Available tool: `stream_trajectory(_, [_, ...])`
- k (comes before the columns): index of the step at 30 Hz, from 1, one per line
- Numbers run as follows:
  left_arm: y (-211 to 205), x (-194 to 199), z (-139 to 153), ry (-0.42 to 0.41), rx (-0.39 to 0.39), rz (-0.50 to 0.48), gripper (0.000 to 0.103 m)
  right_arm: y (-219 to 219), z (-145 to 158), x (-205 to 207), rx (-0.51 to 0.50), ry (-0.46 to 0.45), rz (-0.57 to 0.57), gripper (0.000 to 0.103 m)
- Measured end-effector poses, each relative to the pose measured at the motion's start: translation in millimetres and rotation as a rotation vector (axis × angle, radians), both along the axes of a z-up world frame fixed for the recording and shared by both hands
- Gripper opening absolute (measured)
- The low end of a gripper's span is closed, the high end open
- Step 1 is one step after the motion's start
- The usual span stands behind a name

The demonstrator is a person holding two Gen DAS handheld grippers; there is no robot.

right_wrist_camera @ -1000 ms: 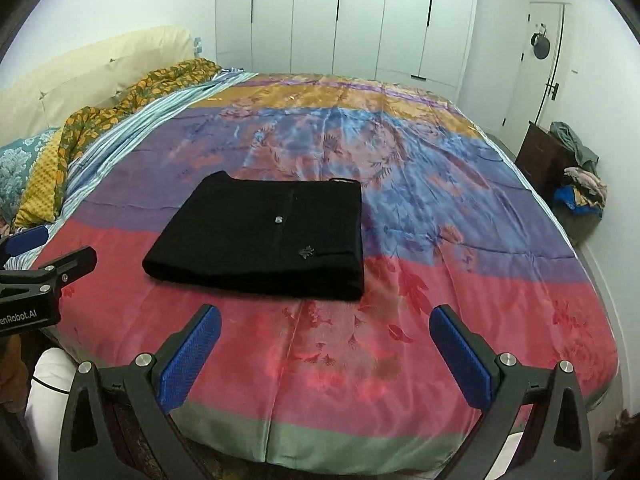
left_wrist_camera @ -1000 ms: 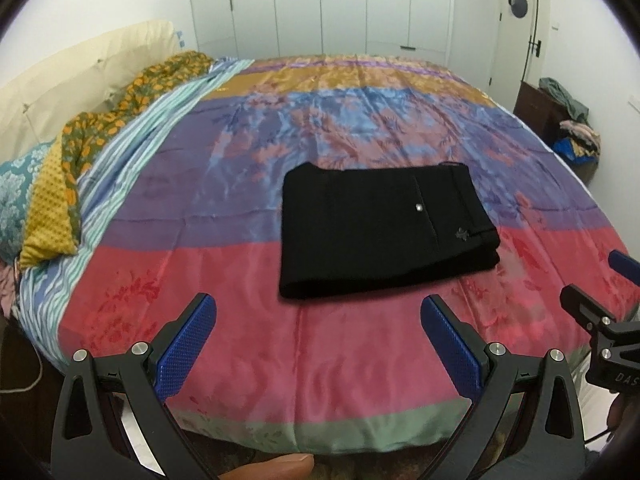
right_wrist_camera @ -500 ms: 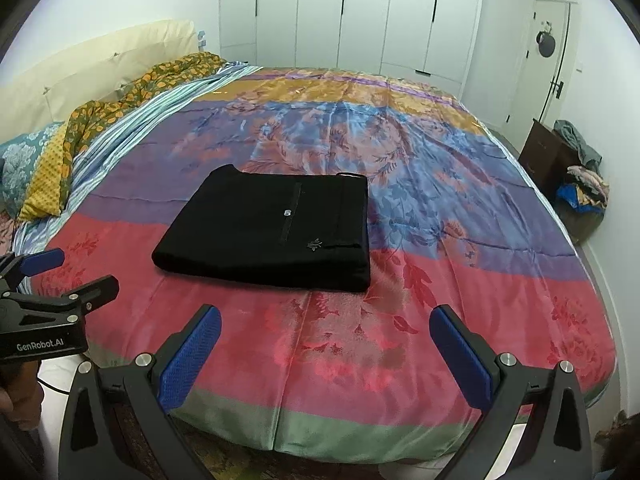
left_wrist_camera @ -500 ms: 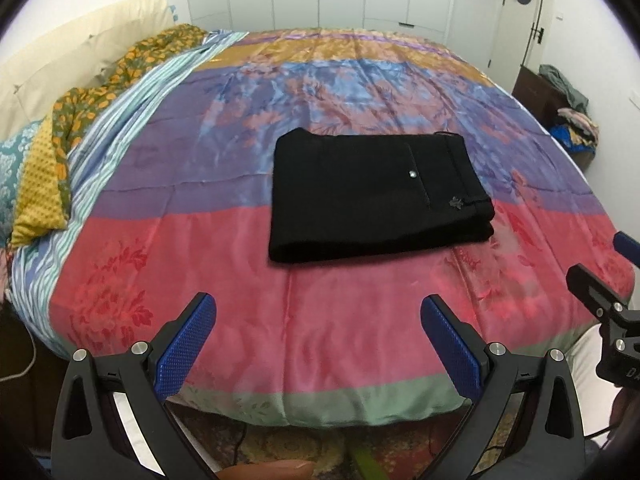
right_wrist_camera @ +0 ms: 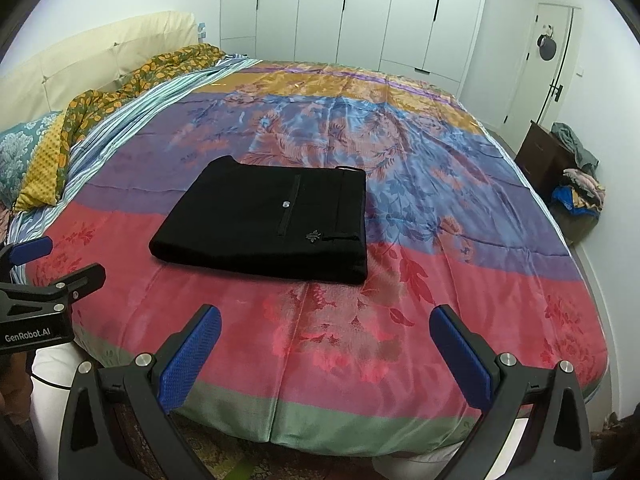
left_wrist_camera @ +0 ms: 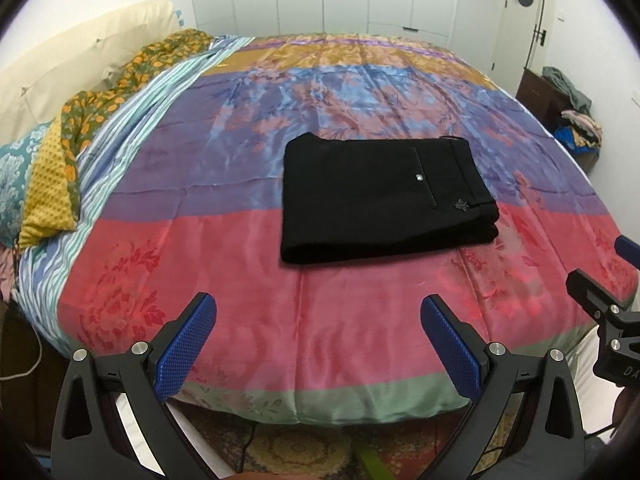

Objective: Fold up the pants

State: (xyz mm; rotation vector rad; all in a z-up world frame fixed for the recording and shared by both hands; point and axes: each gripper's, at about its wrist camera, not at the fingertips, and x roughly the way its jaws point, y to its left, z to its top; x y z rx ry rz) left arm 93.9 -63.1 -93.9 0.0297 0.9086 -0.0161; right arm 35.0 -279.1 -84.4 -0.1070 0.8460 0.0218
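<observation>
Now black pants [left_wrist_camera: 384, 196] folded into neat rectangle, lying mid-bedspread [left_wrist_camera: 248, 320] toward near edge. Left gripper [left_wrist_camera: 318, 312] and right gripper [right_wrist_camera: 326, 322] both spread wide, empty, held off near edge, apart from pants.

A striped floral bedspread [right_wrist_camera: 460, 216] covers the bed. White wardrobe doors [right_wrist_camera: 360, 12] stand behind it. Clothes [right_wrist_camera: 580, 188] are heaped beside a dark cabinet [right_wrist_camera: 538, 152].

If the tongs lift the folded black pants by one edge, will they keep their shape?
Probably not: the black pants are soft stacked layers, so they would likely droop and unfold. The bedspread looks glossy, so a push may slide them whole.
</observation>
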Motion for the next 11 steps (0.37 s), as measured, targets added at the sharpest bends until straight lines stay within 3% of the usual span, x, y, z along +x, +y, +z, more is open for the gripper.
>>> stream_trajectory(11, [2.9,-3.8,1.5,-0.037,-0.009,0.014,0.102,-0.6,-2.8,-0.7,0.000,0.010,0.000,0.103])
